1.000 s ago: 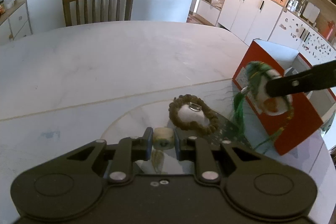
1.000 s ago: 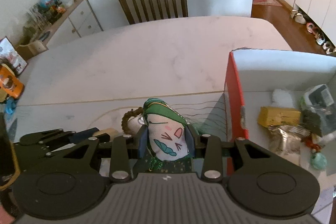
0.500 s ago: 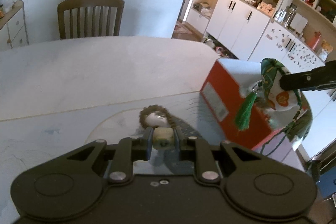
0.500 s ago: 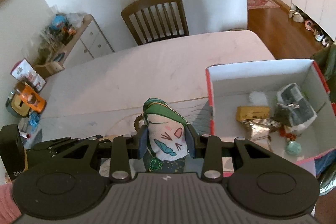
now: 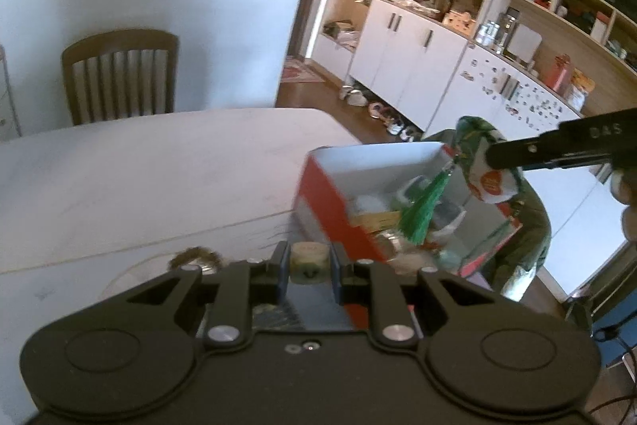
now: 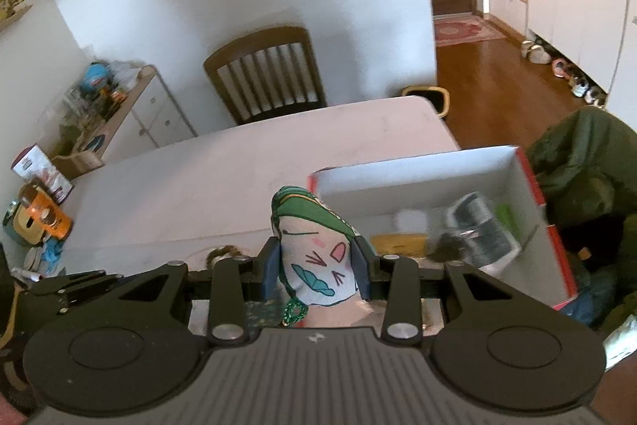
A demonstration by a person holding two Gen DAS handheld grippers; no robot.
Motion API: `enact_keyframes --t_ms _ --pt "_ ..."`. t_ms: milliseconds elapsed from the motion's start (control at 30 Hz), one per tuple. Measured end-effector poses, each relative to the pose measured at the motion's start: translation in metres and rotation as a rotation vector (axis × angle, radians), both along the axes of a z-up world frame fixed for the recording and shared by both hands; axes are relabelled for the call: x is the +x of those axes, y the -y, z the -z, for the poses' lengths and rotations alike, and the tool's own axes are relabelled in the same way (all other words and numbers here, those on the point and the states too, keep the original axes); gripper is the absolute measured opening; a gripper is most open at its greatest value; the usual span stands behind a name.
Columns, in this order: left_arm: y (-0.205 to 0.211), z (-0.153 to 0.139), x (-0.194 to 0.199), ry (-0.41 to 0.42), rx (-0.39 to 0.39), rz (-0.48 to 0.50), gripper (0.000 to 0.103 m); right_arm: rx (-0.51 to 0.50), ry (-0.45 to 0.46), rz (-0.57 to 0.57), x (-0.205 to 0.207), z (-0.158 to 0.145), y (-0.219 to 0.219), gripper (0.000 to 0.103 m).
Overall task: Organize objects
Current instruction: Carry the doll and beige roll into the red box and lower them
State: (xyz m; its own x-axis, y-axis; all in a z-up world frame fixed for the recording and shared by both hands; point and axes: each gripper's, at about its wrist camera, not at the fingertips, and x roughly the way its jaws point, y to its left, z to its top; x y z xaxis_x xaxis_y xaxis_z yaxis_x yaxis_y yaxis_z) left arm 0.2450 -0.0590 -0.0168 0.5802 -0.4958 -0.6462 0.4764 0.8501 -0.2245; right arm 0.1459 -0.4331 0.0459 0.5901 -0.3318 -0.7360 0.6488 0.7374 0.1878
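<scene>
My right gripper (image 6: 316,267) is shut on a white-and-green fabric sachet (image 6: 314,253) with a drawn cartoon face, held in the air beside the red box (image 6: 529,186). From the left wrist view the same sachet (image 5: 483,162) hangs over the box (image 5: 318,194), its green tassel (image 5: 424,212) dangling into it. My left gripper (image 5: 306,265) is shut on a small cream block (image 5: 308,259), raised above the table left of the box. A brown ring-shaped charm (image 5: 195,257) lies on the table below it.
The box holds several small items, among them a yellow packet (image 6: 400,243) and a dark striped pouch (image 6: 483,230). A wooden chair (image 6: 264,72) stands at the table's far side. A dark green garment (image 6: 585,170) lies to the right of the box. White cupboards (image 5: 402,50) line the far wall.
Both grippers rose and shifted right with their loads. The sachet now hangs over the open box, and the brown charm has dropped low in the left wrist view.
</scene>
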Motion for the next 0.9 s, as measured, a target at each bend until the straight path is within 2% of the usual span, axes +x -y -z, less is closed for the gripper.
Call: enact_keyframes --t_ms 200,567,900 --pt "0.049 -0.005 0.0 0.012 0.015 0.046 0.019 -0.013 -0.001 0.025 -0.027 -0.001 0.033 0.037" --pt "0.124 0.007 0.01 0.003 0.058 0.072 0.019 -0.012 -0.028 0.064 -0.067 0.015 0.092 0.037" --pt "0.179 0.026 0.039 -0.014 0.117 0.086 0.019 -0.005 -0.109 0.073 -0.081 0.058 0.127 0.037"
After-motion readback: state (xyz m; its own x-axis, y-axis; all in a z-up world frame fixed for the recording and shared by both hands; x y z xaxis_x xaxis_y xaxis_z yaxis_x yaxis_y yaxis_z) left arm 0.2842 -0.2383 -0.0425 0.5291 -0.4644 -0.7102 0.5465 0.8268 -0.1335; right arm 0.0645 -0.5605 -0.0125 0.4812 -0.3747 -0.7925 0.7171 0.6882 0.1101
